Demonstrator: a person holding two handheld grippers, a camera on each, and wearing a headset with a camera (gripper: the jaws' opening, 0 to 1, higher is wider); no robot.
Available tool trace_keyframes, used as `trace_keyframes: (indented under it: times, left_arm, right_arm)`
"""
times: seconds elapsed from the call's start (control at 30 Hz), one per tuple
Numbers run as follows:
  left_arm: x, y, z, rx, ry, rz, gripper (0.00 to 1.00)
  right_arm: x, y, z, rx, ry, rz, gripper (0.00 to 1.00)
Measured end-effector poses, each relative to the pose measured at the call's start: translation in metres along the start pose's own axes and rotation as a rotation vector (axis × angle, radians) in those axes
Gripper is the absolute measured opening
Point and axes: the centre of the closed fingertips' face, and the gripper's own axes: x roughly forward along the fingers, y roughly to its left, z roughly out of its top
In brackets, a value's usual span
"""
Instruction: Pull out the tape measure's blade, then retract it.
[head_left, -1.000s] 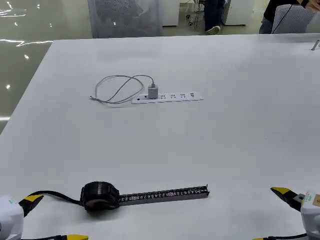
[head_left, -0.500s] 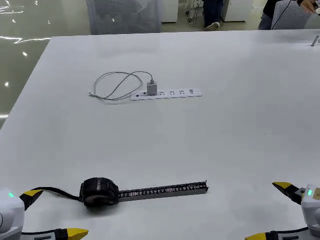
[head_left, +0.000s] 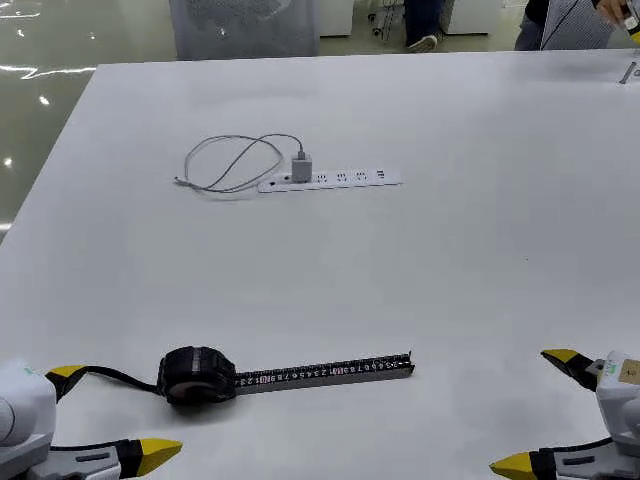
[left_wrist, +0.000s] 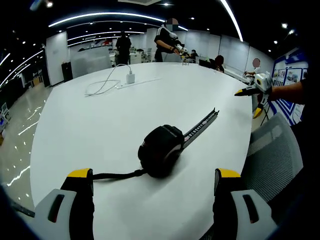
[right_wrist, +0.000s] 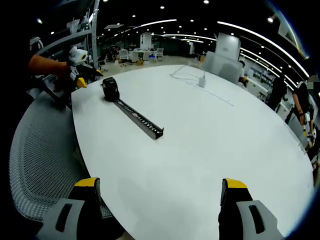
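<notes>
Blade lies drawn out of the tape measure; left claw and right claw both released, clear of it; retraction likely next

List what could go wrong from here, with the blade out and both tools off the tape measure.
1. The blade lies extended on the table, unheld; if released, it may whip back into the case.
2. The case sits near the table's front edge; a clumsy approach by the open left tool or right tool could knock it off.
</notes>
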Motion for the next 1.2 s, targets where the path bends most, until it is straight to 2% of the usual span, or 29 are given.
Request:
trace_keyframes:
  times: [0.1,0.23,0.3,0.4,0.53,0.57,0.63,0.67,0.73,0.9,1.03,1.07,1.1,1.13,1.17,1.2]
  left_arm:
    - [0.002,0.0,0.002,0.015,0.0,0.006,0.99]
    - [0.004,0.001,0.002,0.002,0.012,0.017,0.99]
    - [0.005,0.0,0.004,-0.021,0.015,0.02,0.99]
    - [0.007,-0.004,0.012,-0.065,-0.012,0.015,0.99]
    - [0.012,-0.004,0.016,-0.055,-0.005,0.04,0.99]
    - [0.012,-0.002,0.017,-0.076,-0.002,0.061,0.99]
    - [0.013,0.0,0.02,-0.113,-0.008,0.072,0.99]
    - [0.013,0.001,0.025,-0.141,-0.027,0.075,0.99]
    - [0.013,0.002,0.029,-0.157,-0.037,0.082,0.99]
    - [0.014,-0.003,0.033,-0.146,-0.036,0.076,0.99]
    - [0.015,-0.004,0.034,-0.166,-0.04,0.085,0.99]
    - [0.015,-0.004,0.033,-0.189,-0.042,0.094,0.99]
    - [0.016,-0.004,0.032,-0.185,-0.036,0.093,0.99]
    - [0.016,-0.004,0.031,-0.153,-0.026,0.096,0.99]
    - [0.016,-0.002,0.032,-0.085,-0.033,0.122,0.99]
    - [0.016,-0.001,0.031,-0.069,-0.026,0.133,0.99]
  right_arm:
    - [0.001,0.0,0.002,-0.013,0.007,0.006,0.99]
    - [0.002,-0.001,0.01,-0.03,0.008,0.02,0.99]
    - [0.004,-0.002,0.012,-0.04,0.01,0.026,0.99]
    - [0.006,-0.005,0.015,-0.064,0.023,0.042,0.99]
    - [0.007,-0.012,0.022,-0.076,0.028,0.043,0.99]
    - [0.007,-0.012,0.025,-0.071,0.025,0.046,0.99]
    - [0.008,-0.015,0.028,-0.067,0.023,0.048,0.99]
    - [0.009,-0.016,0.029,-0.07,0.024,0.049,0.99]
    - [0.009,-0.017,0.031,-0.083,0.033,0.053,0.99]
    - [0.014,-0.021,0.033,-0.12,0.053,0.071,0.99]
    - [0.016,-0.022,0.041,-0.139,0.054,0.083,0.99]
    - [0.016,-0.022,0.043,-0.148,0.056,0.087,0.99]
    - [0.017,-0.022,0.044,-0.153,0.058,0.089,0.99]
    - [0.017,-0.023,0.045,-0.156,0.057,0.089,0.99]
    - [0.018,-0.023,0.048,-0.153,0.053,0.093,0.99]
    - [0.019,-0.023,0.049,-0.147,0.049,0.096,0.99]
